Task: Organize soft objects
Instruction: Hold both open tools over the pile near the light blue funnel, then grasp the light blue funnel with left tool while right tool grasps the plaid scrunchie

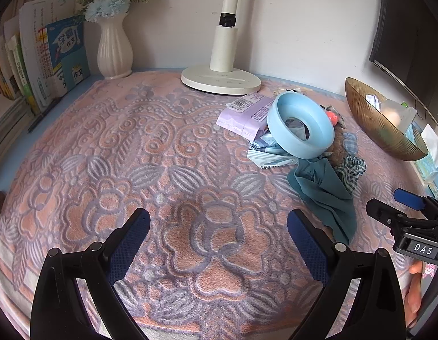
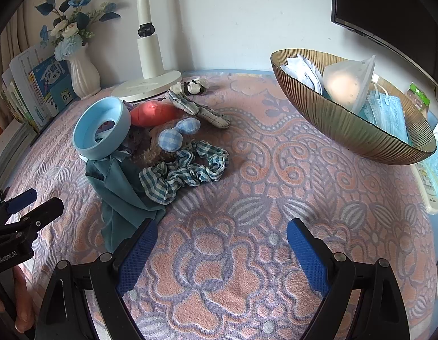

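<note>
Pink-and-lilac terry towelling (image 1: 162, 147), woven with raised flowers and scrolls, covers the desk nearly to its pale blue edges. The widest bare stretch lies in front of both grippers and runs left toward the row of books (image 1: 49, 65) and the ribbed white vase (image 1: 114, 48).

The left gripper (image 1: 219, 243) hovers over that bare cloth with its blue-padded fingers (image 1: 128, 243) spread wide, nothing between them. The right gripper (image 2: 221, 252) is likewise wide open and holds nothing; its left finger tip sits just beside the hem of the teal cloth (image 2: 125, 192).

The soft things are heaped together right of centre, near the round lamp base (image 1: 220, 79): the limp teal cloth, a crinkled blue-checked scrunchie (image 2: 185, 170), a brown plush toy with gingham ears (image 2: 176, 136), an orange stuffed carrot (image 2: 153, 113) and a grey checked fabric piece (image 2: 199, 107). A smooth, pale blue plastic ring (image 2: 101, 130) leans tilted on the heap (its hollow centre shows wrappers beneath), and glossy lilac and blue packets (image 1: 247, 113) lie against its left side.

At the right edge a ribbed amber glass bowl (image 2: 346, 130) stands well apart from the heap, holding crumpled paper, a white bag and face masks (image 2: 389, 113).
</note>
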`<state>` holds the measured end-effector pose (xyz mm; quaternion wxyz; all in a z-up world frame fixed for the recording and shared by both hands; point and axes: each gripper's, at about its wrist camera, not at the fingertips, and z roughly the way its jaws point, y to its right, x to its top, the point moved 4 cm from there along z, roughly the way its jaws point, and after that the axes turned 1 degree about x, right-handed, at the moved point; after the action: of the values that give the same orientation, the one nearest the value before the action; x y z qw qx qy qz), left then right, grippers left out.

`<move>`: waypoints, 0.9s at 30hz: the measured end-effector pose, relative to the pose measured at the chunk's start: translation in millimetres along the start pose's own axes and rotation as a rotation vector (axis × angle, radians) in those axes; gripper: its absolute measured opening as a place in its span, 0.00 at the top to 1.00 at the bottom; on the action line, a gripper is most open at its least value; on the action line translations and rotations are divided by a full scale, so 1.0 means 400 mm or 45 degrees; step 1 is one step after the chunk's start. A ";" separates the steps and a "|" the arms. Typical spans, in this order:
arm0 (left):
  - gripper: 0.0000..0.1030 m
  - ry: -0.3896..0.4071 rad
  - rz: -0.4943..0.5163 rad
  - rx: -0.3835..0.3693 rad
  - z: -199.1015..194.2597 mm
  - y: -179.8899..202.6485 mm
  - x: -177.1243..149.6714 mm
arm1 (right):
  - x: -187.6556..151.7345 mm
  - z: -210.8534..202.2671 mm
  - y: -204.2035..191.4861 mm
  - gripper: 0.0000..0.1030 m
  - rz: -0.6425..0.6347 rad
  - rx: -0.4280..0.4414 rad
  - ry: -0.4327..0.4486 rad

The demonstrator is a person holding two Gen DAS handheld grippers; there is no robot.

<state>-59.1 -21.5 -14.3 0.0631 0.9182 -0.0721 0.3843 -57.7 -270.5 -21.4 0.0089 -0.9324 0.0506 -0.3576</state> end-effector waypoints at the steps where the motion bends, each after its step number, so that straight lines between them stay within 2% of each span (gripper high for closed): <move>1: 0.06 -0.001 -0.001 0.001 0.000 0.001 -0.001 | 0.000 0.001 0.000 0.11 0.000 0.001 -0.003; 19: 0.06 -0.001 0.026 -0.011 0.002 0.007 -0.002 | 0.001 0.010 0.001 0.11 0.008 0.010 -0.035; 21: 0.06 -0.004 0.029 -0.014 0.000 0.008 0.000 | 0.001 0.009 0.005 0.11 0.022 0.030 -0.044; 24: 0.06 -0.018 0.037 -0.074 -0.027 0.017 0.016 | 0.006 -0.002 0.013 0.11 0.047 0.103 -0.072; 27: 0.06 0.049 0.077 -0.088 -0.070 0.046 0.061 | 0.041 -0.034 0.008 0.11 0.015 0.121 -0.069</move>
<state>-65.0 -36.8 23.8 0.0846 0.9053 -0.1117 0.4010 -55.0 -274.9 -0.4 0.0567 -0.9400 0.0386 -0.3341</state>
